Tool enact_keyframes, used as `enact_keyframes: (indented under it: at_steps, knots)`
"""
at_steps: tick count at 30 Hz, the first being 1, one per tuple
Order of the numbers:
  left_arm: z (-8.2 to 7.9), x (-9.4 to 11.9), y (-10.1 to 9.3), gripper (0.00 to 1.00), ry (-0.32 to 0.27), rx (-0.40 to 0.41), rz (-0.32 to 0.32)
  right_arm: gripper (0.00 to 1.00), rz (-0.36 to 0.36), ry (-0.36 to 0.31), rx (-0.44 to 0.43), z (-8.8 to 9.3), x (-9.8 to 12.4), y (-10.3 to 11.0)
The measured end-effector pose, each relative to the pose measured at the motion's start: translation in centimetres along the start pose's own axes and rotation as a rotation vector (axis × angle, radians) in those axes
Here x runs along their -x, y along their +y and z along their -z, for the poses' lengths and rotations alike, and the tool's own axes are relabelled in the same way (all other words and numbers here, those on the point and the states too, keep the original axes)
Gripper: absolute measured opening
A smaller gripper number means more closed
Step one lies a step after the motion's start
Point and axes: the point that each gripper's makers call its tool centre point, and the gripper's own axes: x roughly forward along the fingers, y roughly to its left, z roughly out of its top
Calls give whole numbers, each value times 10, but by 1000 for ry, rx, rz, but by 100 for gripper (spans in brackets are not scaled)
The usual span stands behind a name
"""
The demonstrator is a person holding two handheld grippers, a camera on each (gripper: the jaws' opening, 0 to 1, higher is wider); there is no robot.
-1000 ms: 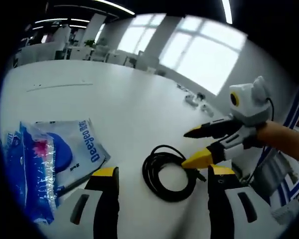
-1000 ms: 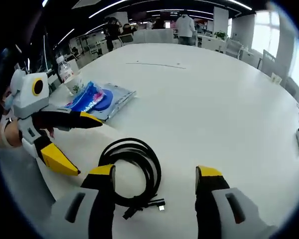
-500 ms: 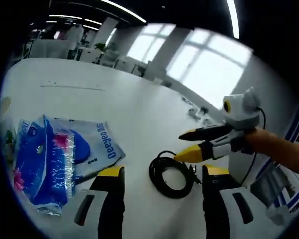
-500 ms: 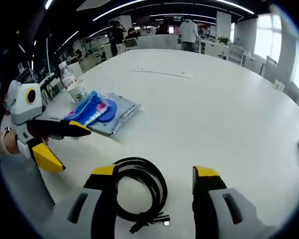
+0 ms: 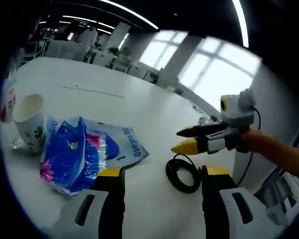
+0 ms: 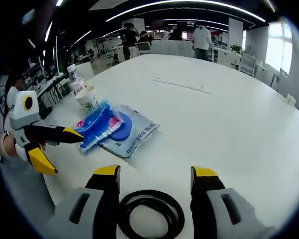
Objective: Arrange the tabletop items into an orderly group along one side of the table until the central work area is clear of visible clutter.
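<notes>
Your right gripper (image 6: 150, 178): jaws spread wide, holding nothing; coiled black cable (image 6: 150, 215) lies flat on table (image 6: 229, 114) between them, near edge. Right nearer cable. Your left gripper (image 5: 160, 175): agape, empty; blue packets (image 5: 84, 152) just ahead-left. Paper cup (image 5: 30, 121) upright beyond packets, contents not visible; bottle (image 6: 76, 79) behind it.

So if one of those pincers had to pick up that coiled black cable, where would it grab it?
Probably across one side of the black cable, one jaw inside the coil's open centre and one outside, coming down from above. It lies flat on the table, so its stacked loops make the only raised part to pinch.
</notes>
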Motion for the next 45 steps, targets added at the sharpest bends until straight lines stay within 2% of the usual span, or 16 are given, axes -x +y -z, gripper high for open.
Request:
enact_keyframes:
  at_steps: [4,8,12,14,17,25,27,29,35,40,45]
  knots:
    - [-3,7,8,59,-27,43,-24,52,-41,1,39,-12,-12,11]
    - [-5,14,16,59,-39,40,-54,52,-70,-5,78,-26,-22,20]
    - [-8,21,27,59,-62,70,-90,52,-94,-11,112,-36,-30,28]
    - [-10,26,35,59,-77,88,-122,51,-122,-10,164,-42,-33,35]
    - [-10,33,45,60,-98,117,-149,50,-145,-10,179,-48,-38,40]
    - [16,47,74,59,-67,197,-225,47,-197,-19,242,-65,-54,65]
    - [18,50,74,59,-62,210,-228,47,-200,-19,256,-66,-54,71]
    - [13,55,74,58,-95,207,-232,47,-205,-25,271,-70,-57,73]
    - [16,58,80,57,-96,227,-250,46,-225,-18,290,-73,-62,80]
    - [17,63,78,55,-92,241,-245,44,-238,-18,313,-79,-64,86]
    - [28,69,76,52,-76,273,-249,43,-252,-19,339,-84,-68,91]
